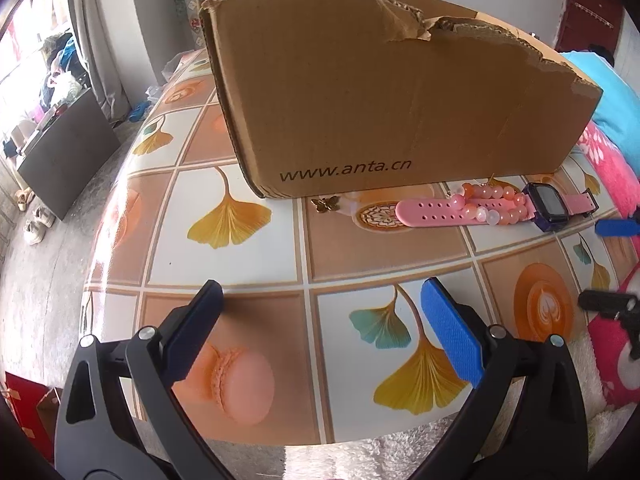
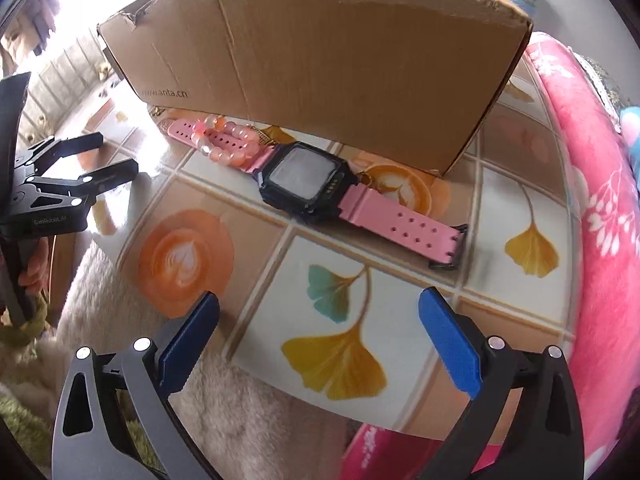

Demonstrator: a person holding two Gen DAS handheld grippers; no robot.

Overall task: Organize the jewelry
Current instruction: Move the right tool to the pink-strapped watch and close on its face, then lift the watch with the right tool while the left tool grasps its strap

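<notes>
Both grippers tilted down | left gripper (image 1: pixel 320 320) empty | right gripper (image 2: pixel 320 328) empty

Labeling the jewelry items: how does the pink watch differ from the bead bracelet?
The pink watch lies stretched out flat in a line; the bead bracelet is a closed loop draped across one watch strap. The watch has a dark square case and flat perforated straps; the bracelet is a string of round, glossy peach-pink beads. The watch runs much longer than the bracelet. Both are pinkish and lie on the tablecloth in front of the cardboard box.
</notes>
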